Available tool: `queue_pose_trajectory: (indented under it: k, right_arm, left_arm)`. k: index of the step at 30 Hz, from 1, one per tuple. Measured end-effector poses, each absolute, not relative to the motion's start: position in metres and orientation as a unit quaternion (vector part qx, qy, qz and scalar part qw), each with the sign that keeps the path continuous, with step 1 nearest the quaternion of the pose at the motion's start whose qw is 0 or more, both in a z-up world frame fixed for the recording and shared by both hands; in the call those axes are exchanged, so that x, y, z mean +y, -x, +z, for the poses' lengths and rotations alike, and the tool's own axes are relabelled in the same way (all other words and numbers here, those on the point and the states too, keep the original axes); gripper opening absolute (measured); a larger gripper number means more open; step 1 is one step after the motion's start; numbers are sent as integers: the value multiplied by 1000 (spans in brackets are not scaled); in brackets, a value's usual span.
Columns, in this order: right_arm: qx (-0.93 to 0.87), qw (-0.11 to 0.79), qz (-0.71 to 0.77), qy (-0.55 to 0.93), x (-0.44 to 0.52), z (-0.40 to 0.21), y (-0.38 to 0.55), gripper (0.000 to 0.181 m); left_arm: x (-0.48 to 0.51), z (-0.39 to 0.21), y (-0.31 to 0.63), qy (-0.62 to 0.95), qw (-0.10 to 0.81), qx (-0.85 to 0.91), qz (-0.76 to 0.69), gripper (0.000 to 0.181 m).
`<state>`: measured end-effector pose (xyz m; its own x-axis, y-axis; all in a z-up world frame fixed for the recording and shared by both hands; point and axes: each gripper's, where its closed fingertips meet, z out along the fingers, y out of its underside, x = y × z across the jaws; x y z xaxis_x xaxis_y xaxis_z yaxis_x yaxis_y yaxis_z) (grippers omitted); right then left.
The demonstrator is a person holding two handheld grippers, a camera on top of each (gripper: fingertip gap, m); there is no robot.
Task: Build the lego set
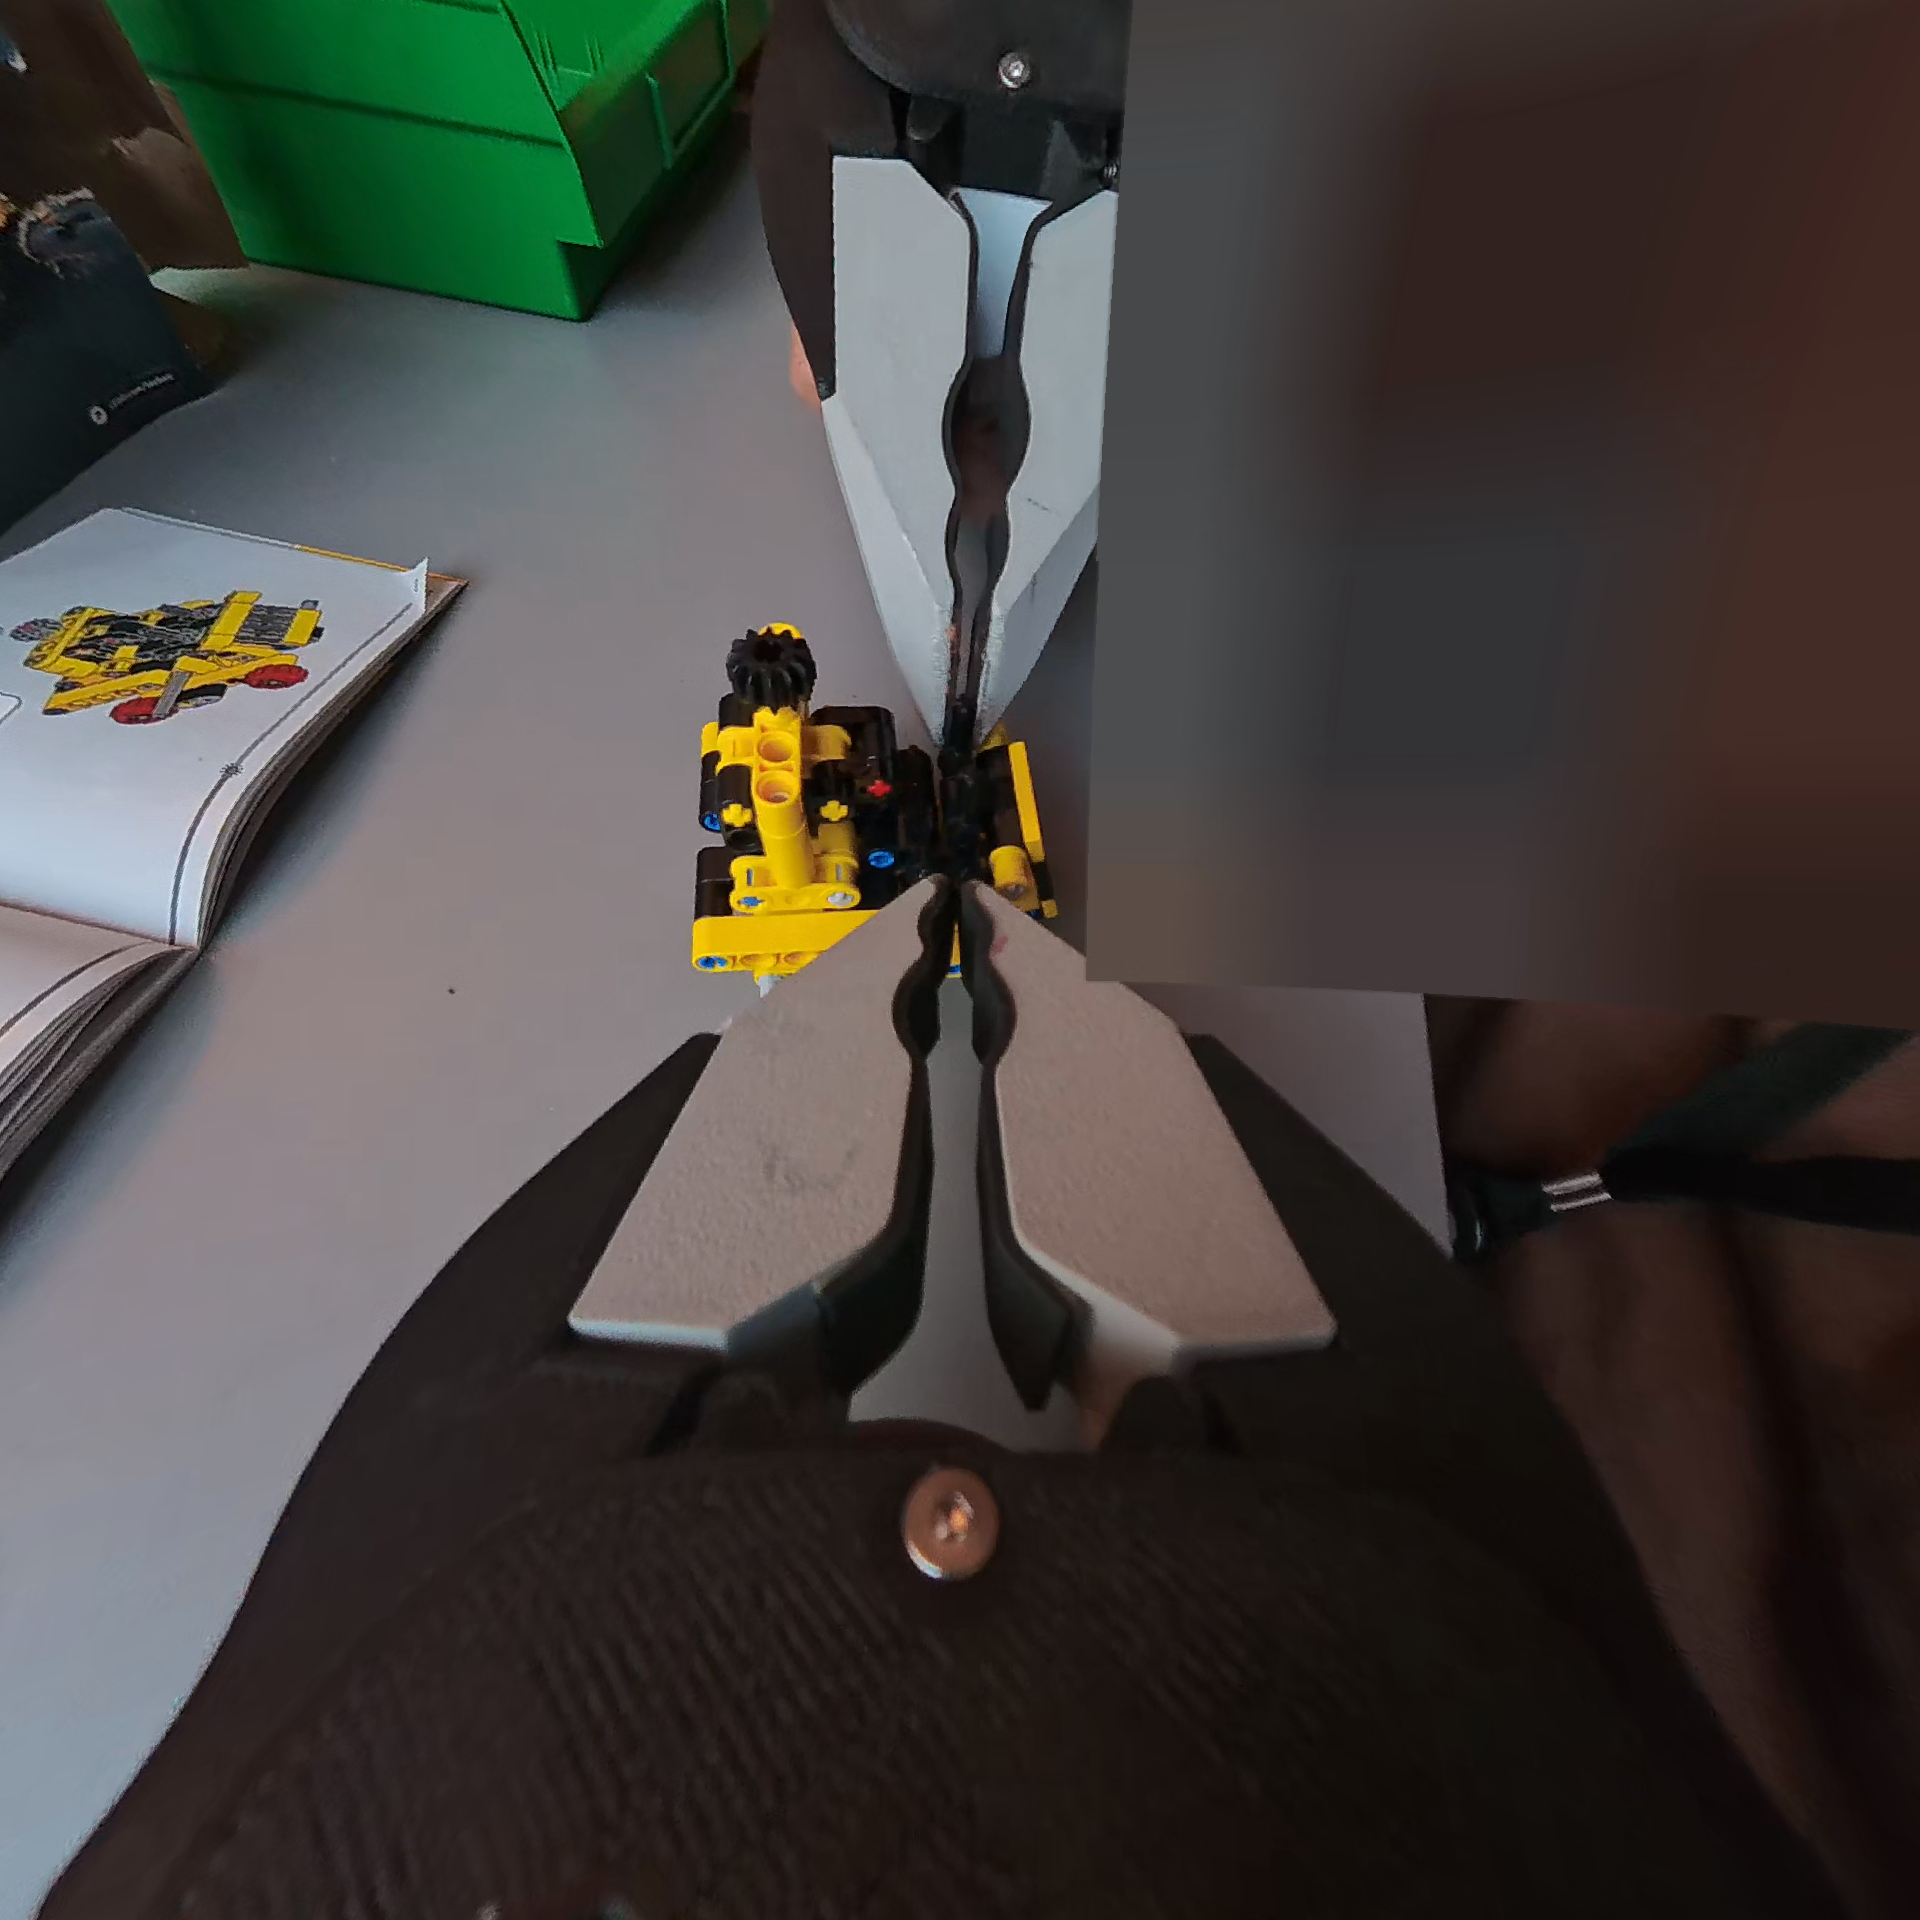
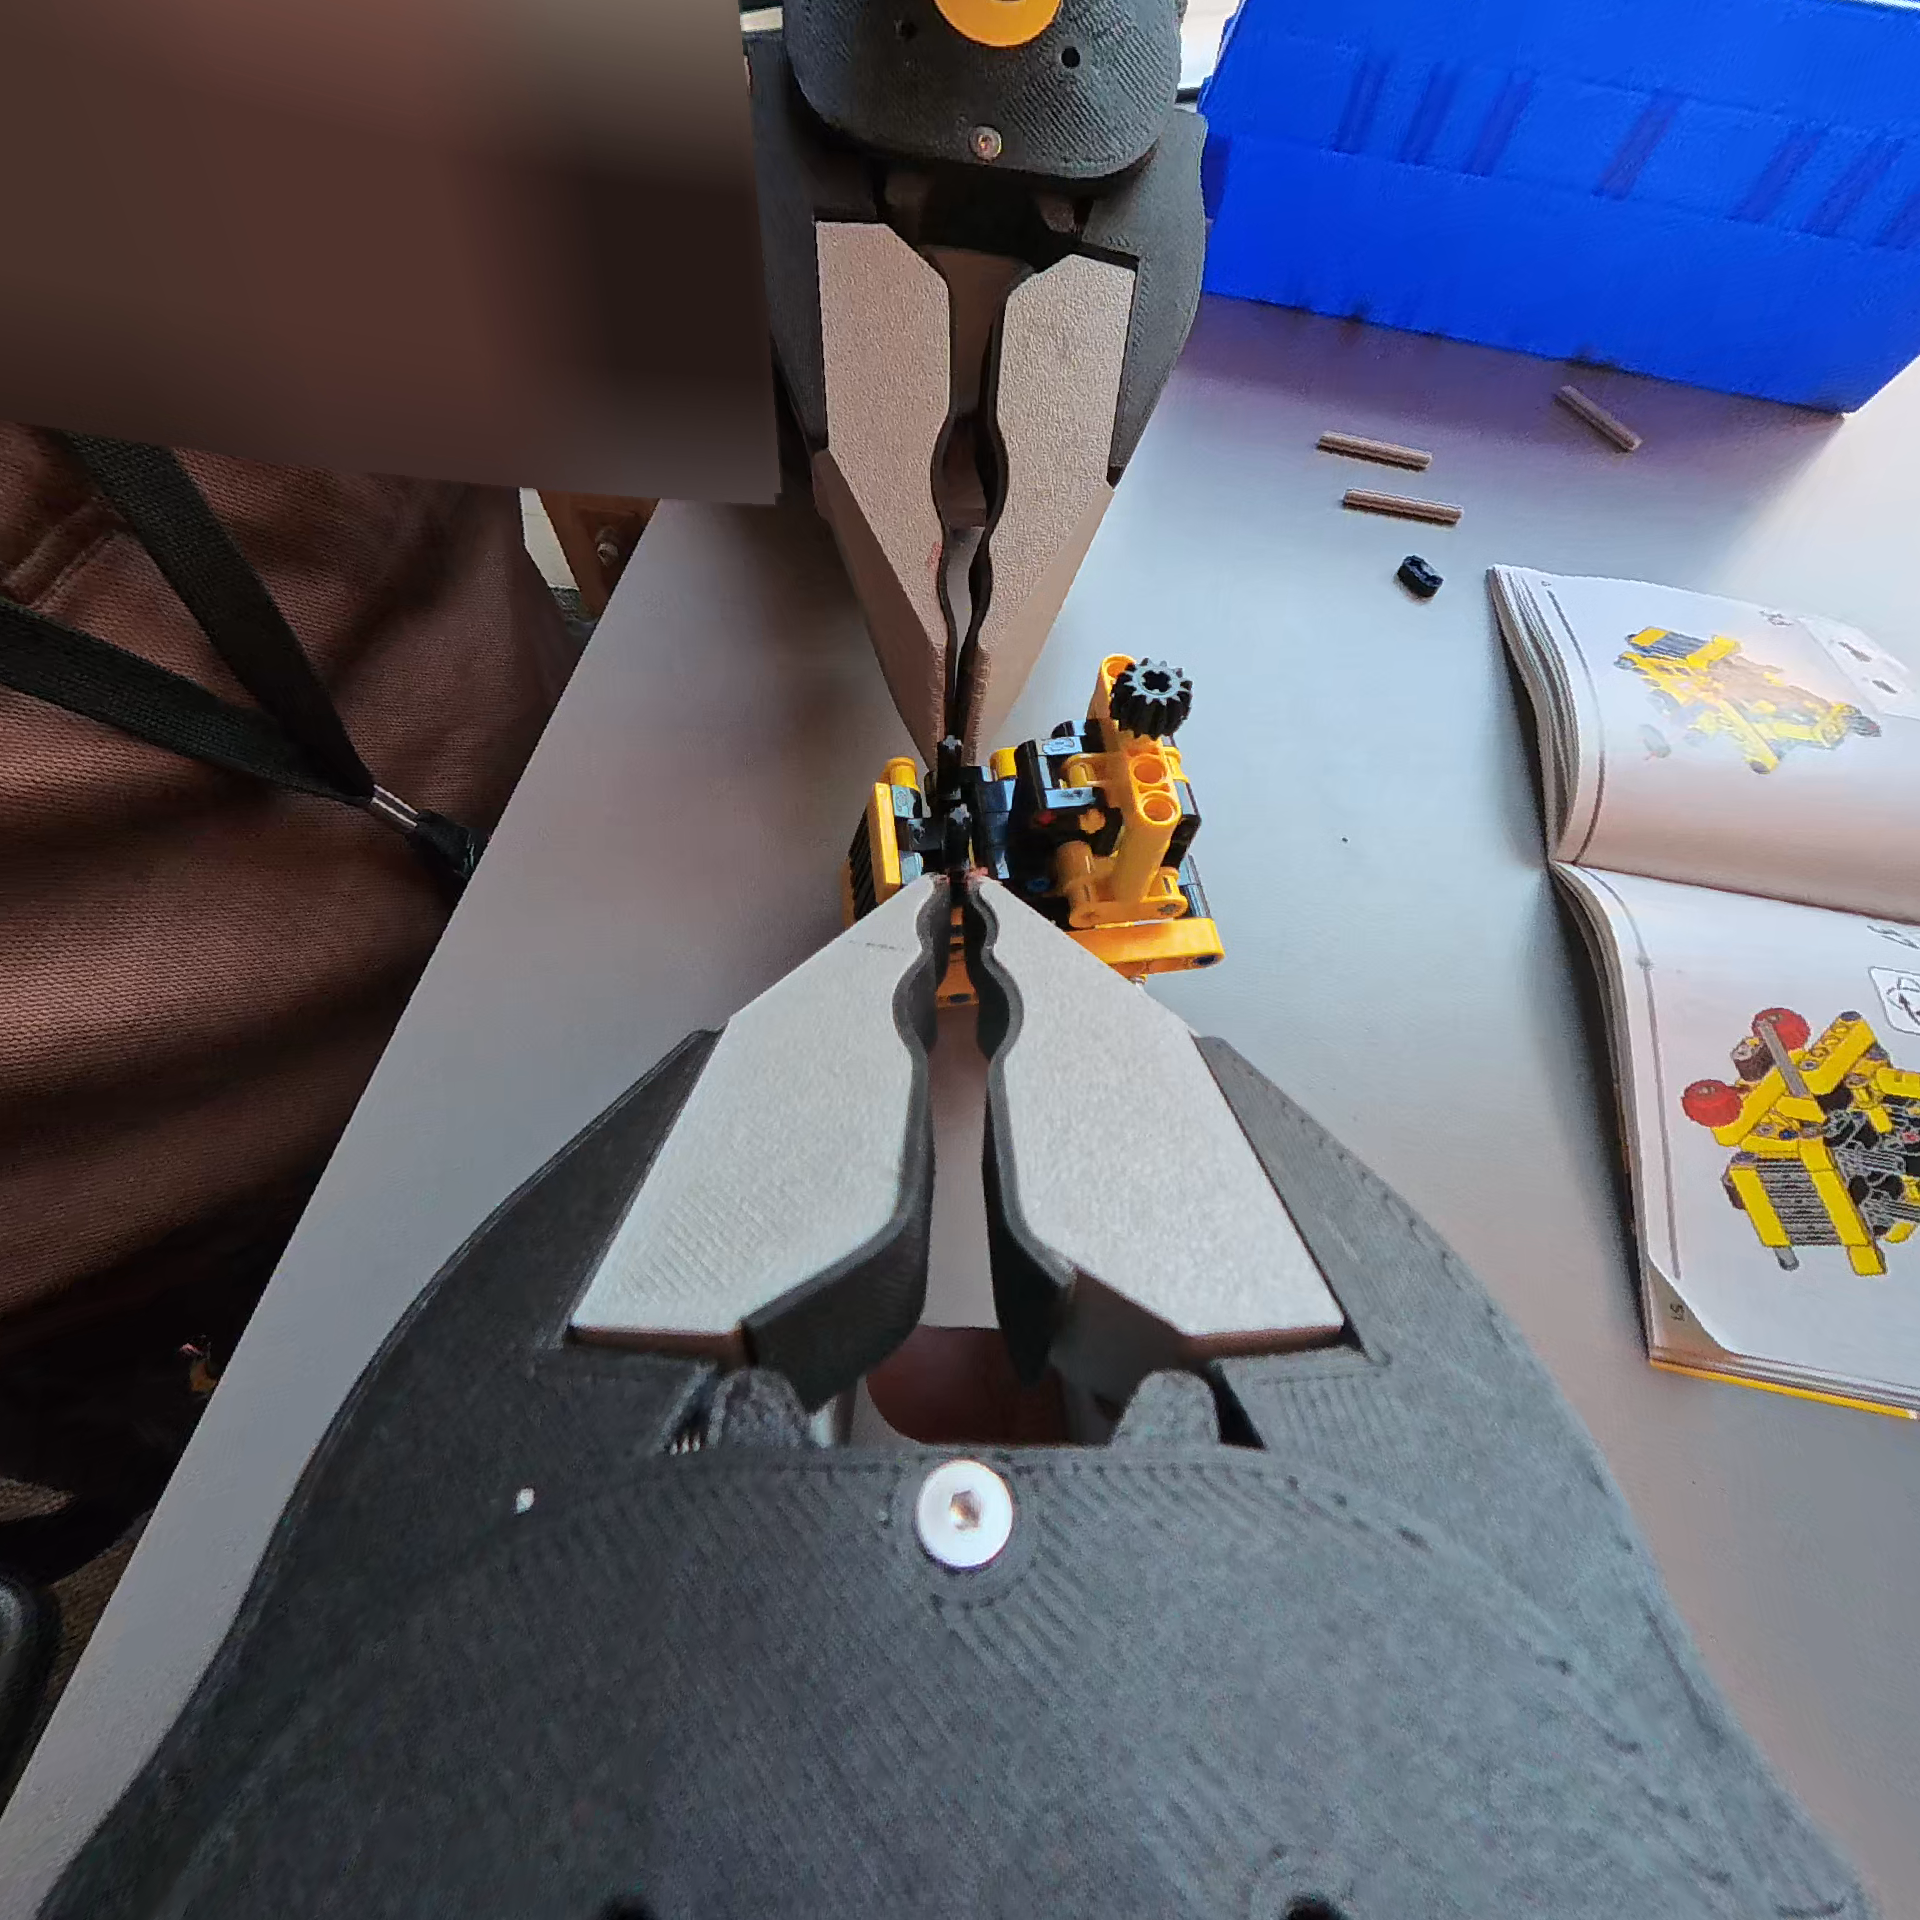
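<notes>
A yellow and black lego model [image 1: 790,831] with a black gear [image 1: 771,665] on top stands on the grey table [image 1: 520,1039]. My left gripper [image 1: 954,896] is shut, its tips pinching a thin black part [image 1: 958,810] on the model's right side. My right gripper [image 1: 961,727] comes from the opposite side and is shut on the same black part's far end. In the right wrist view the right gripper [image 2: 956,891] and the left gripper [image 2: 954,743] meet tip to tip at the black part [image 2: 951,821] on the model [image 2: 1122,831].
An open instruction booklet [image 1: 156,748] lies left of the model and shows in the right wrist view [image 2: 1745,935]. A green bin [image 1: 436,156] and a blue bin [image 2: 1558,187] stand on the table. Brown sticks [image 2: 1371,452] and a small black piece [image 2: 1418,577] lie loose. A person [image 2: 208,935] sits at the table edge. Left and right tips are no more than a few centimetres apart. From either gripper's tips it is about 20 cm to the small black piece [image 2: 1418,577].
</notes>
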<state>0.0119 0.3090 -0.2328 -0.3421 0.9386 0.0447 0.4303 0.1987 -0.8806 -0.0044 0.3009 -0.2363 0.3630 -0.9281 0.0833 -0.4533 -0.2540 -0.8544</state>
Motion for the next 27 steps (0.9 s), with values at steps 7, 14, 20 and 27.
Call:
queue_pose_trajectory:
  k: [7,14,20,27]
  right_arm:
    - [-709,307,411,483,309,-233,-12,0]
    - [-711,306,413,481,308,-233,-12,0]
    - [-711,310,410,480,308,-233,-12,0]
    - [-713,310,408,478,307,-233,-12,0]
  left_arm:
    - [301,-236,4,729,386,472,-311,0]
    - [305,-242,5,745,381,468,-285,0]
    - [304,-244,3,742,382,478,-274,0]
    - [302,-234,5,732,394,463,-307,0]
